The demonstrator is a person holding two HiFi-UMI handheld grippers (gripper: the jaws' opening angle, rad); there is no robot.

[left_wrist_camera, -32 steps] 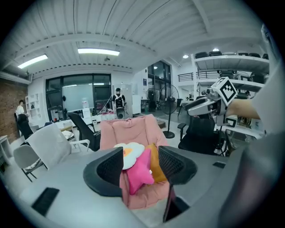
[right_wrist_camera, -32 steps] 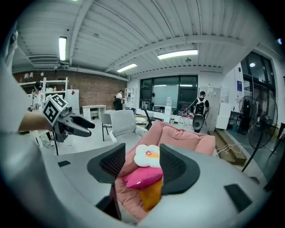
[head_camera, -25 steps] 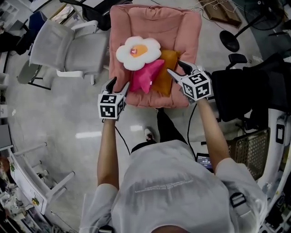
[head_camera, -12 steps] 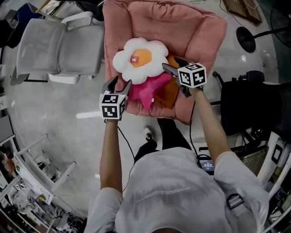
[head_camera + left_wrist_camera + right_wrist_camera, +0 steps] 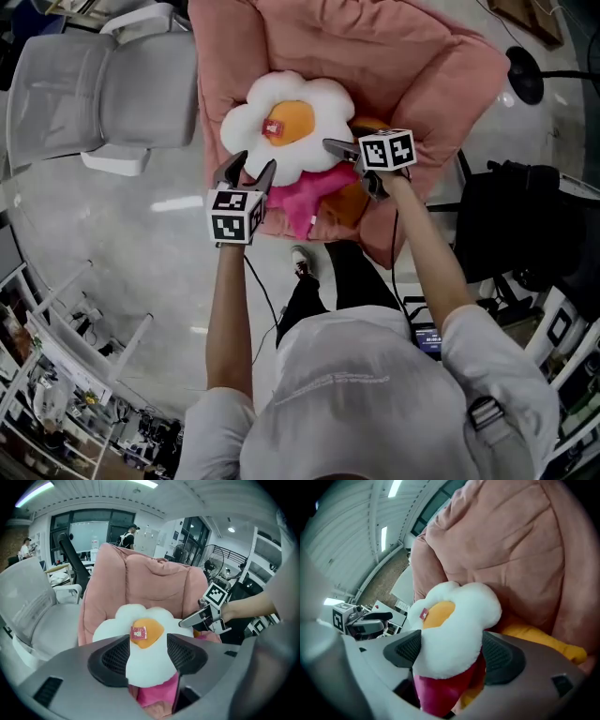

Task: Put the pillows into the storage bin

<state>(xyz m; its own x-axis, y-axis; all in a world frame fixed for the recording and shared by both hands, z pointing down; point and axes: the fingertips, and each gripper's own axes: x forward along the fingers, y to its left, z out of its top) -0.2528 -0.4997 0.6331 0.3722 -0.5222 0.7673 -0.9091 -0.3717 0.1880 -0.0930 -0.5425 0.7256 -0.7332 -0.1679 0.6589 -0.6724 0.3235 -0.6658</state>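
A white flower pillow [image 5: 286, 122] with a yellow centre lies on a pink armchair [image 5: 375, 56], on top of a pink pillow [image 5: 314, 197] and an orange pillow [image 5: 349, 202]. My left gripper [image 5: 250, 167] is open at the flower pillow's near left edge, which shows between its jaws [image 5: 147, 653]. At the pillow's right edge my right gripper [image 5: 349, 164] is open. Its jaws have just been opening, and the flower pillow [image 5: 454, 616] and the pink pillow [image 5: 440, 686] sit between them. The orange pillow [image 5: 539, 639] lies to its right.
A grey armchair [image 5: 103, 84] stands left of the pink one. A black chair [image 5: 516, 225] and a fan base [image 5: 525, 84] are on the right. A white rack [image 5: 84, 319] is at the lower left. No storage bin shows in any view.
Both grippers have come down and forward to the pillows. The right one has rolled and its jaws have spread wider, now flanking the flower pillow's right edge.
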